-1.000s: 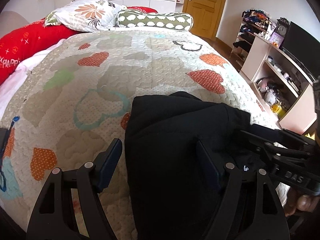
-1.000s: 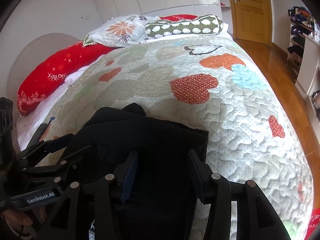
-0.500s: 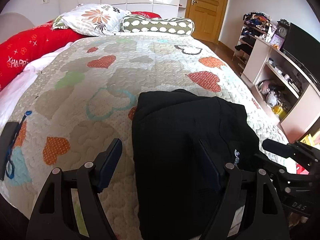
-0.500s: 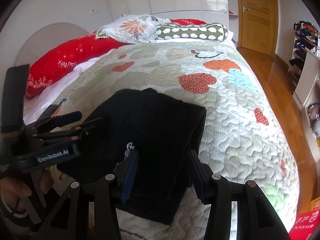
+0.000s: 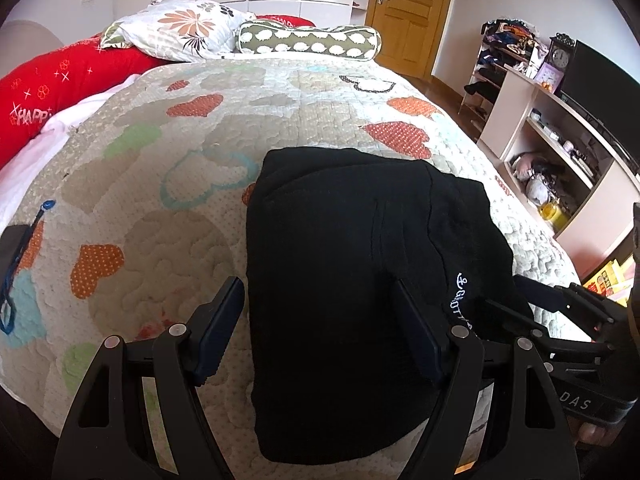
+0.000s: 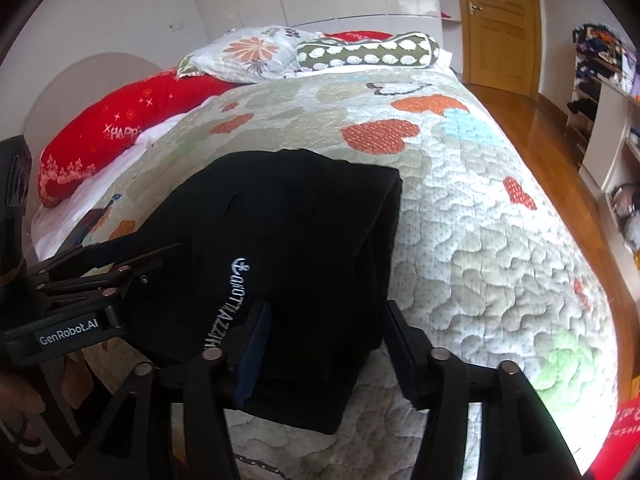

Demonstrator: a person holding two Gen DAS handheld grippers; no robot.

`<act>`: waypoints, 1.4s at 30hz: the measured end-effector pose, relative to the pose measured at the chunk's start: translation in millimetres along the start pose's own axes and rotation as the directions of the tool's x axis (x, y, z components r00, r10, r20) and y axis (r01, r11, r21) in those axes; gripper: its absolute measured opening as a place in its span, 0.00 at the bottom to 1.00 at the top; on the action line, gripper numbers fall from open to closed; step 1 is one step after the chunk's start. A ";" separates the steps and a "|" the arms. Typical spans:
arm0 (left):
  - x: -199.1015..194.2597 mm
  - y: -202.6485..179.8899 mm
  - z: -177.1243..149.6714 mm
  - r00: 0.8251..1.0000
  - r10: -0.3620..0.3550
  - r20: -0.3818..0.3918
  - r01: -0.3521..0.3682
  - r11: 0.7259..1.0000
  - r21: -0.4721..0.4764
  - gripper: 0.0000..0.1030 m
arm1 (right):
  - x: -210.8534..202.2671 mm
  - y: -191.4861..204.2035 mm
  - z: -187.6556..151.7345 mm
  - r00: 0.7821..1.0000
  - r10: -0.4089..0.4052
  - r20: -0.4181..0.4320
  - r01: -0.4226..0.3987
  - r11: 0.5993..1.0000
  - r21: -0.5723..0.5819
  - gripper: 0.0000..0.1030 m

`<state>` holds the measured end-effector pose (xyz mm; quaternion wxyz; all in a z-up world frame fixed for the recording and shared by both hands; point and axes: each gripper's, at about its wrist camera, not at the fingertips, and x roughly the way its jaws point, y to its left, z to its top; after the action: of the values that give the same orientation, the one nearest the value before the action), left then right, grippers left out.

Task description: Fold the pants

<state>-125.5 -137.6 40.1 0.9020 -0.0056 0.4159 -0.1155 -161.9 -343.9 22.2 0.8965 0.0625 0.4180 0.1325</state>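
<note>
The black pants lie folded in a thick rectangle on the quilted bed, with white lettering on the top layer. My left gripper is open and empty, its fingers above the near end of the pile. My right gripper is open and empty too, hovering over the near right part of the pants. Each gripper shows in the other's view: the right one at the lower right, the left one at the lower left.
Pillows and a red bolster lie at the head of the bed. A shelf unit with a screen stands to the right. A dark flat object with a blue cord lies at the bed's left edge. A wooden door is behind.
Both grippers have drawn back toward the foot of the bed and apart from the pants. The pants now lie flat and released, with the lettering showing.
</note>
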 end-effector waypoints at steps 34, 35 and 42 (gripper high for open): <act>-9.4 20.3 7.1 1.000 0.012 0.015 -0.011 0.999 -0.041 0.75 | -0.4 4.0 30.4 0.998 0.058 0.008 -0.057 0.998 -0.005 0.57; -9.7 21.3 7.2 1.000 0.012 0.016 -0.011 0.999 -0.041 0.75 | 2.0 4.4 30.3 0.999 0.052 0.005 -0.052 0.999 -0.006 0.55; -12.9 36.4 12.1 0.999 0.017 0.033 -0.015 0.997 -0.075 0.75 | -9.6 1.0 30.9 0.997 0.059 0.051 -0.056 0.998 -0.041 0.11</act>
<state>-117.1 -100.5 53.8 0.9090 -0.0379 0.4046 -0.0925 -144.3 -345.8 49.2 0.9041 0.0601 0.3896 0.1648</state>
